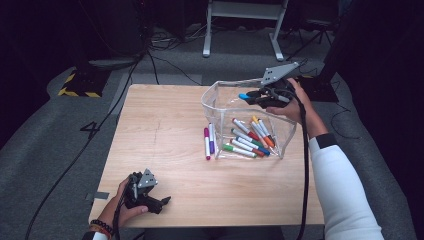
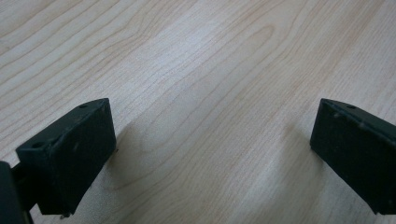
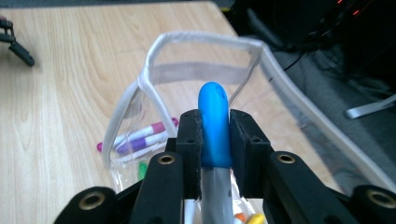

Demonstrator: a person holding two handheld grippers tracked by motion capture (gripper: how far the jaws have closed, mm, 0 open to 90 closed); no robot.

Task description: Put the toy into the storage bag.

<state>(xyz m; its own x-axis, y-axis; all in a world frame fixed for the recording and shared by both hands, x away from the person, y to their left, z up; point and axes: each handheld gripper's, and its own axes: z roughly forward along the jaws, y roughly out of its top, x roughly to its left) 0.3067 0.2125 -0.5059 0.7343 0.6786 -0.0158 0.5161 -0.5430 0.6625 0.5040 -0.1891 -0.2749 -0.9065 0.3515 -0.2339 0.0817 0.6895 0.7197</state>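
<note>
A clear plastic pouch (image 1: 212, 97) with a white rim stands open on the wooden table (image 1: 165, 130), with several coloured markers (image 1: 250, 137) lying inside it. A pink marker (image 1: 206, 143) and a purple marker (image 1: 211, 138) lie on the table just left of the pouch. My right gripper (image 1: 248, 97) hovers over the pouch's open top, shut on a blue-capped marker (image 3: 214, 126) that points toward the pouch rim (image 3: 205, 37). My left gripper (image 1: 162, 202) rests low at the table's near left corner, jaws open with bare wood (image 2: 210, 116) between them.
Beyond the table's far edge are grey carpet, cables and a white desk frame (image 1: 245, 30). A yellow-black striped base (image 1: 80, 82) sits at the far left. Open wood spans the left and near parts of the table.
</note>
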